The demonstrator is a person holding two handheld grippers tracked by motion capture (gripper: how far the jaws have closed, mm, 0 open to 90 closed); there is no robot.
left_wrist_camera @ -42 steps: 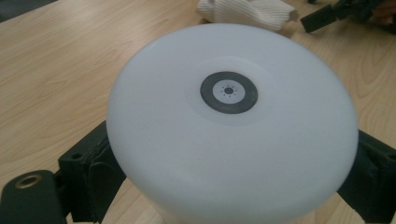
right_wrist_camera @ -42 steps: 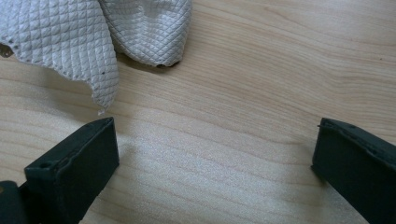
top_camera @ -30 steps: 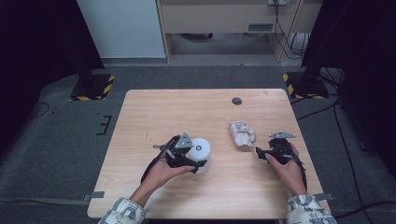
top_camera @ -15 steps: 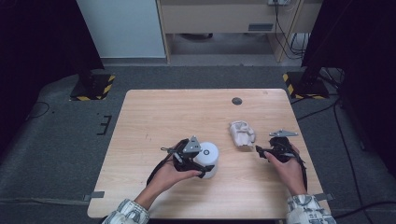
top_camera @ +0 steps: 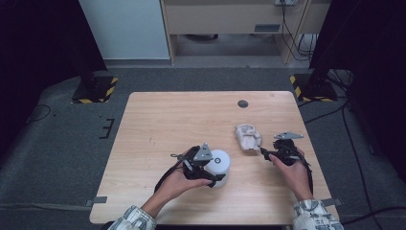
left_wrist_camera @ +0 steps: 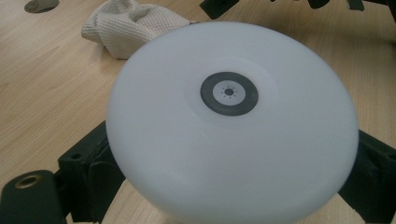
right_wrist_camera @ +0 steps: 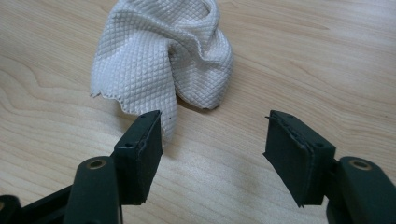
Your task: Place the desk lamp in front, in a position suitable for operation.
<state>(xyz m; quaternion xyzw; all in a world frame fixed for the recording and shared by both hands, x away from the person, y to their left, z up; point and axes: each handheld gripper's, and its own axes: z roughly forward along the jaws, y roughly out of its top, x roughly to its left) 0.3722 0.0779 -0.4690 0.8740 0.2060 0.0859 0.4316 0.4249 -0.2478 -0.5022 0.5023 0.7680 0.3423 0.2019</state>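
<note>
left gripper (top_camera: 210,168): clamped on white cup (top_camera: 218,165), near front table (top_camera: 158,120) edge | right gripper (top_camera: 268,154): spread wide, just beside crumpled cloth (top_camera: 248,136)

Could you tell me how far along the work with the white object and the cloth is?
Done: the left gripper is shut on the white round object. In hand: the right gripper is open, its fingers at the edge of the crumpled cloth. Left: grasping the cloth, which lies untouched on the table.
</note>
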